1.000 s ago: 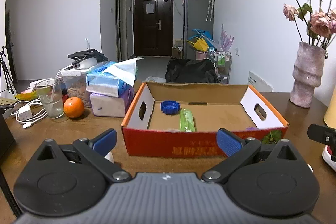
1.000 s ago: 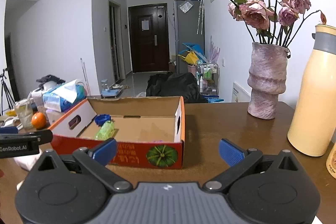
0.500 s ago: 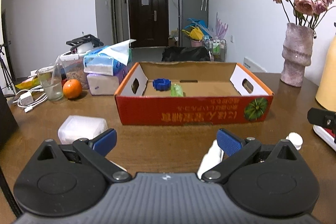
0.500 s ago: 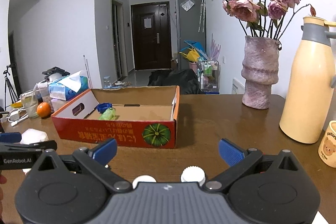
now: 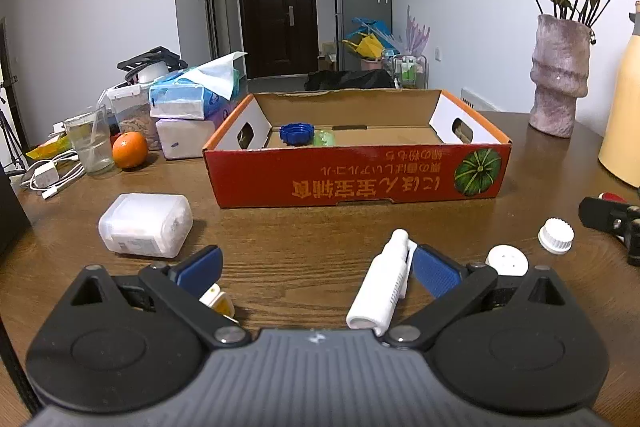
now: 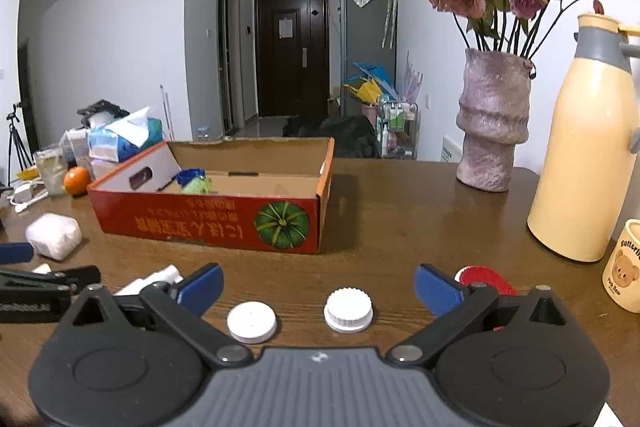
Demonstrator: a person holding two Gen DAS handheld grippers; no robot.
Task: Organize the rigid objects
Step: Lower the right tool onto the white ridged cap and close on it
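A red cardboard box (image 5: 356,179) (image 6: 208,219) stands open on the wooden table and holds a blue cap (image 5: 296,133) and a green item (image 5: 324,138). My left gripper (image 5: 316,267) is open above the table; a white tube (image 5: 382,287) lies by its right finger and a small yellow-white piece (image 5: 218,301) by its left. A translucent white case (image 5: 146,225) lies to the left. My right gripper (image 6: 318,283) is open; two white caps (image 6: 252,321) (image 6: 348,309) lie between its fingers, a red lid (image 6: 486,279) behind the right one.
A vase of dried roses (image 6: 494,119), a cream thermos (image 6: 588,155) and a bear mug (image 6: 624,267) stand at the right. Tissue packs (image 5: 192,99), an orange (image 5: 130,149), a glass (image 5: 90,143) and a charger cable (image 5: 48,177) crowd the left.
Both grippers have pulled back from the box and tilted down toward the table. The white tube, caps, case and red lid have come into view near the fingers.
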